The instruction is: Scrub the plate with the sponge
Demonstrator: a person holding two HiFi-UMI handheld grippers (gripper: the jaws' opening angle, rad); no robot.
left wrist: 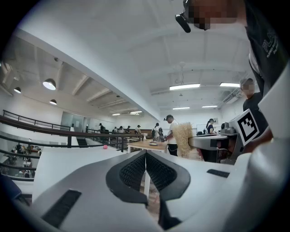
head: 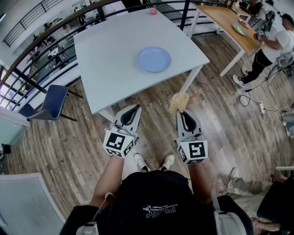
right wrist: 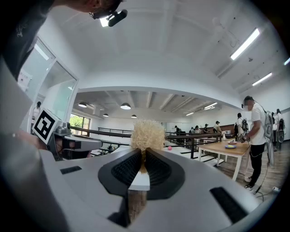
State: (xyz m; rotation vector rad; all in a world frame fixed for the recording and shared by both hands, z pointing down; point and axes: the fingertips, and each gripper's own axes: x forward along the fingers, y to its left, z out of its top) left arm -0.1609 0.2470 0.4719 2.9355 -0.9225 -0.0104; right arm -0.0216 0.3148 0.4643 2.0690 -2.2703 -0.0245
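Observation:
A light blue plate (head: pixel 154 59) lies on the white table (head: pixel 110 55), right of its middle. My right gripper (head: pixel 180 109) is shut on a straw-coloured fibrous sponge (head: pixel 179 102), held off the table's near edge, over the floor. In the right gripper view the sponge (right wrist: pixel 147 135) sticks out between the closed jaws of the right gripper (right wrist: pixel 143 159). My left gripper (head: pixel 136 108) is shut with nothing in it, beside the table's near corner. Its jaws meet in the left gripper view (left wrist: pixel 146 156), where the sponge (left wrist: pixel 184 139) shows at the right.
A small pink ball (head: pixel 153 12) sits at the table's far edge. A blue chair (head: pixel 49 103) stands left of the table. A wooden table (head: pixel 227 22) with a person beside it is at the far right. A railing runs behind. Cables lie on the wooden floor at right.

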